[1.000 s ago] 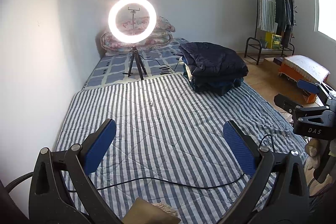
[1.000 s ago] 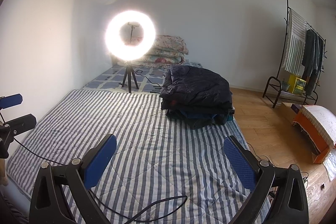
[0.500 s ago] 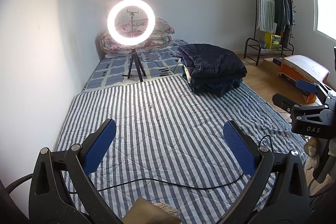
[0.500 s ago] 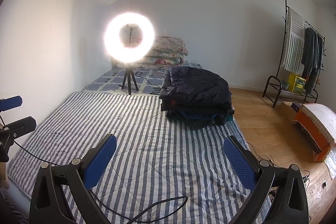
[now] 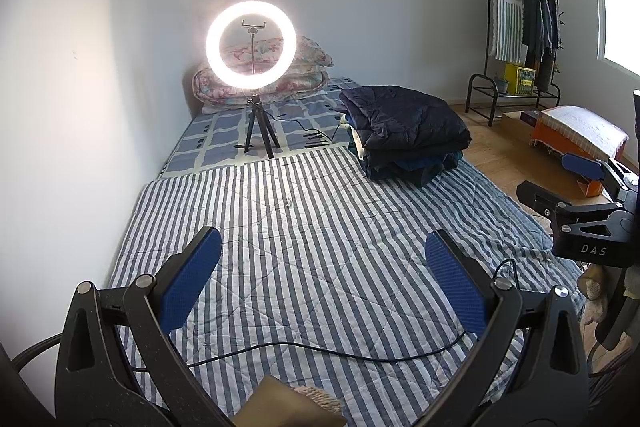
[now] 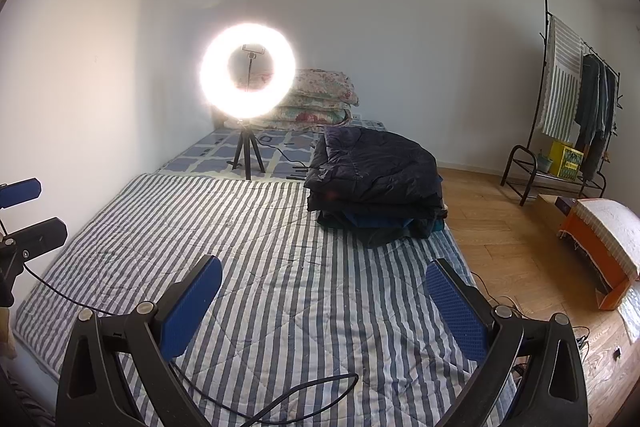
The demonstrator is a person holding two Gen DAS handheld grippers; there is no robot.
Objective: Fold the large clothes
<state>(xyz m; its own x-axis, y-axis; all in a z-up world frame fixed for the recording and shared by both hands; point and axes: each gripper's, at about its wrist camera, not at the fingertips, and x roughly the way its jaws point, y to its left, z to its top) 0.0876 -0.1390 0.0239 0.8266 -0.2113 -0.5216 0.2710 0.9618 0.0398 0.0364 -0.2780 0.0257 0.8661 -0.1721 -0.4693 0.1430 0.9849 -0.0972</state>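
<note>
Since a second ago, little change is noted beyond a slight camera shift. Folded dark clothes (image 5: 404, 131) are stacked right of centre on the bed (image 5: 304, 247). Left hand-held gripper (image 5: 323, 279) and right hand-held gripper (image 6: 324, 301) are held released, empty.

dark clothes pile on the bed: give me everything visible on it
The clothes pile is a stack of folded garments on the striped quilt, near the bed's right edge beside the wood floor. On top lies a dark navy quilted, puffy-looking jacket, folded flat; under it show blue and teal layers, with a pale edge on the left in the left wrist view. Lower edges spill out slightly. Neither tool touches it; the ring light's tripod stands apart to its left.
</note>
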